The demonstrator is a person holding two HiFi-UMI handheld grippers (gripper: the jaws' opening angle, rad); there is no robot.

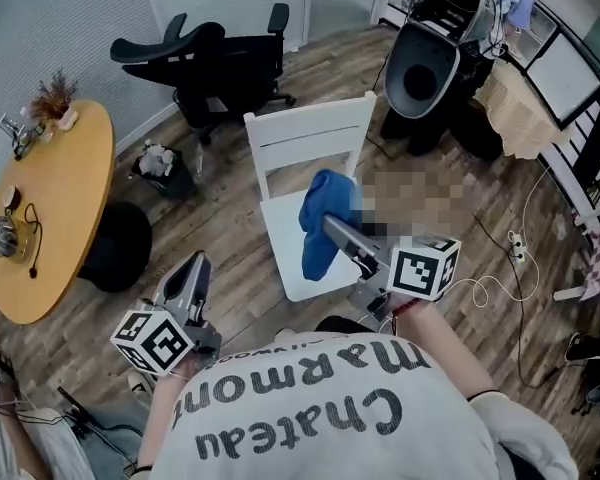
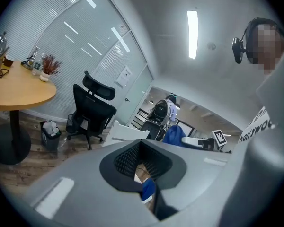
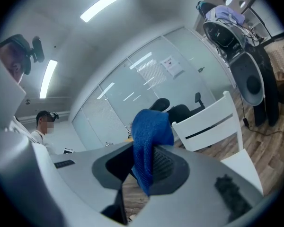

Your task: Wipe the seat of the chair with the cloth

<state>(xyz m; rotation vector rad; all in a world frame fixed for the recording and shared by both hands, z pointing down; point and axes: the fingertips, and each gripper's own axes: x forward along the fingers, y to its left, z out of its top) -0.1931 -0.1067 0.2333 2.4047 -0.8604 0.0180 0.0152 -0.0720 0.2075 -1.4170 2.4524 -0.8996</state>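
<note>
A white chair [image 1: 310,133] stands on the wood floor ahead of me, its seat [image 1: 280,223] facing me. My right gripper [image 1: 332,226] is shut on a blue cloth [image 1: 323,218], which hangs from the jaws above the seat. In the right gripper view the blue cloth [image 3: 149,143] is pinched between the jaws, and the chair back [image 3: 208,126] shows to the right. My left gripper [image 1: 192,273] hovers left of the chair over the floor, jaws closed on nothing. The left gripper view shows the chair [image 2: 123,132] and cloth [image 2: 174,135] beyond the jaws.
A round wooden table [image 1: 50,208] with small items stands at the left. A black office chair [image 1: 215,63] and a bin [image 1: 160,168] sit behind the white chair. A grey shell chair [image 1: 425,73] and cables [image 1: 510,248] lie to the right.
</note>
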